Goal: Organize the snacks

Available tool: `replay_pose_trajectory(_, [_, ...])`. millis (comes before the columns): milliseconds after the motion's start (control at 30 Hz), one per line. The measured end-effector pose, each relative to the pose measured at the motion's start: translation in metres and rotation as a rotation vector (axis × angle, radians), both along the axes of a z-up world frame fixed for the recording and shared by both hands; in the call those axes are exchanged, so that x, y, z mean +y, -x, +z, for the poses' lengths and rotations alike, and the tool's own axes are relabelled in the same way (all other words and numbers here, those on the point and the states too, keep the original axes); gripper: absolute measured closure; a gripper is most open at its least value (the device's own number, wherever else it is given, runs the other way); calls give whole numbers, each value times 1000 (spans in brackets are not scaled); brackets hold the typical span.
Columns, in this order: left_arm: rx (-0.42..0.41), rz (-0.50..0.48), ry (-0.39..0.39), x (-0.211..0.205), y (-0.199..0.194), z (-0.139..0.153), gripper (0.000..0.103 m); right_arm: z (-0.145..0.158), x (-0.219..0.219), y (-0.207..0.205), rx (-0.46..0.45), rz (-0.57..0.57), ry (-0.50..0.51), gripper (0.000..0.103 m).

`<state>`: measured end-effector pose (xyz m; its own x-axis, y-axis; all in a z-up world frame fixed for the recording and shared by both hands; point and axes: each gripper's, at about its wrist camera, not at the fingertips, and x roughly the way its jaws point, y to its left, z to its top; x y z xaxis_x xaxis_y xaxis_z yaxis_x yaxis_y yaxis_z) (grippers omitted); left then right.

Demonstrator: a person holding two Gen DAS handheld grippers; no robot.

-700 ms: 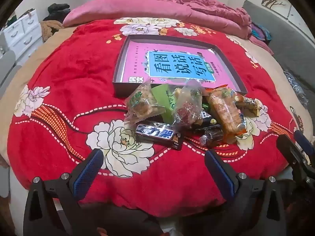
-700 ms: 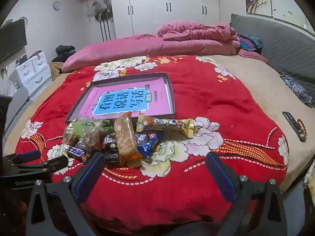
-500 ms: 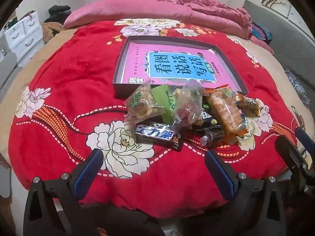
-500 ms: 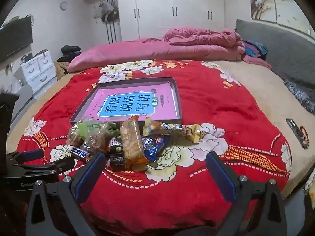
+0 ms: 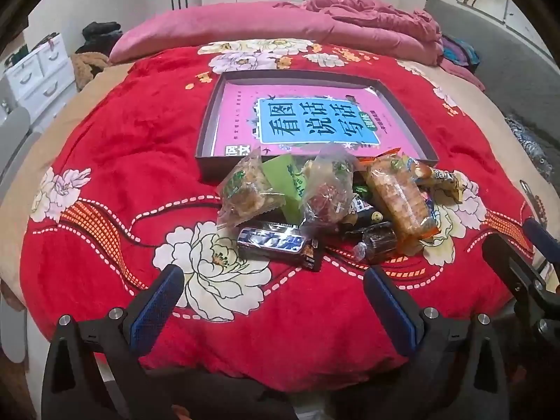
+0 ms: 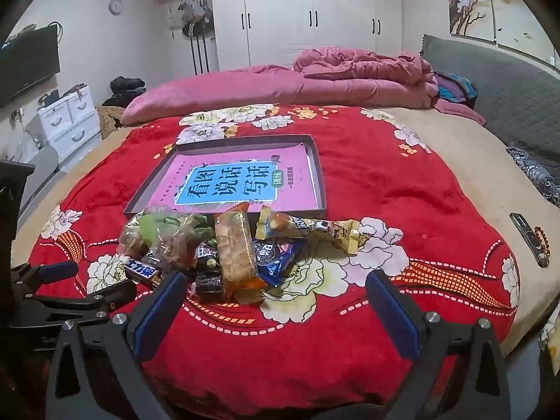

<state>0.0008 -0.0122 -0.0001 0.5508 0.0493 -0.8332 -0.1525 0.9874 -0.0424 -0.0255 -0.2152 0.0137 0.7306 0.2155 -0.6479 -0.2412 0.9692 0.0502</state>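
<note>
Left gripper open, just short of snack pile.

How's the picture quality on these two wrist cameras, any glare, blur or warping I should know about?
Left wrist view: strong fisheye bending of the bed, dark vignette corners, glare on the shiny snack pile wrappers, left claw sharp. Right wrist view: same barrel warp curving the wardrobe, a ceiling light reflected on its doors, soft focus toward the edges, right claw crisp.
</note>
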Motion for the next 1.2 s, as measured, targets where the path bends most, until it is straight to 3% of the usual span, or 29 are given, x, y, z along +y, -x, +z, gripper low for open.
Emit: replay_pose_trajectory(1200, [-15,-12,-8,-3,3,2,1,-7,-2,-4,22,-11,-15,0])
